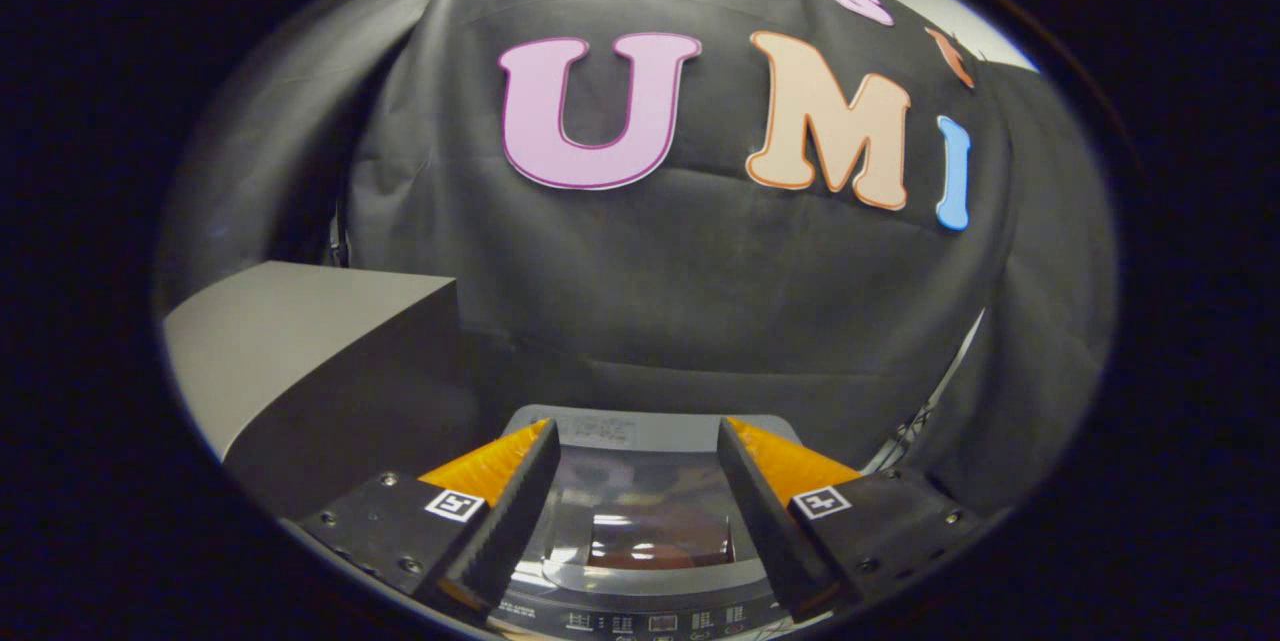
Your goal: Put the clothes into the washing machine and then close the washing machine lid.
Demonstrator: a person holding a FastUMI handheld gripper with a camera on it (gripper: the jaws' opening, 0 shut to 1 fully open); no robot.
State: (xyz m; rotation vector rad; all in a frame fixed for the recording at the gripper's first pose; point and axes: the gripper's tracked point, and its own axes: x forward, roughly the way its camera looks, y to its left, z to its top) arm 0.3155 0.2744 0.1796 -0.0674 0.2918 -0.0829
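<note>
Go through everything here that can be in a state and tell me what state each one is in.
Washing machine lid: down, closed over the tub.
Gripper: fingers spread apart, open, holding nothing, above the lid.
Control panel: sits at the near edge; whether it's on can't be told.

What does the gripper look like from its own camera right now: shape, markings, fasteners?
The gripper has two wedge-shaped fingers that taper forward, each with a ridged, toothed inner face. Each finger is fixed to a flat black plate with visible screws. A small square black-and-white marker sits on each plate near the finger's base. No cables are visible. The fingers stand apart, above the grey top-loading washing machine.
</note>
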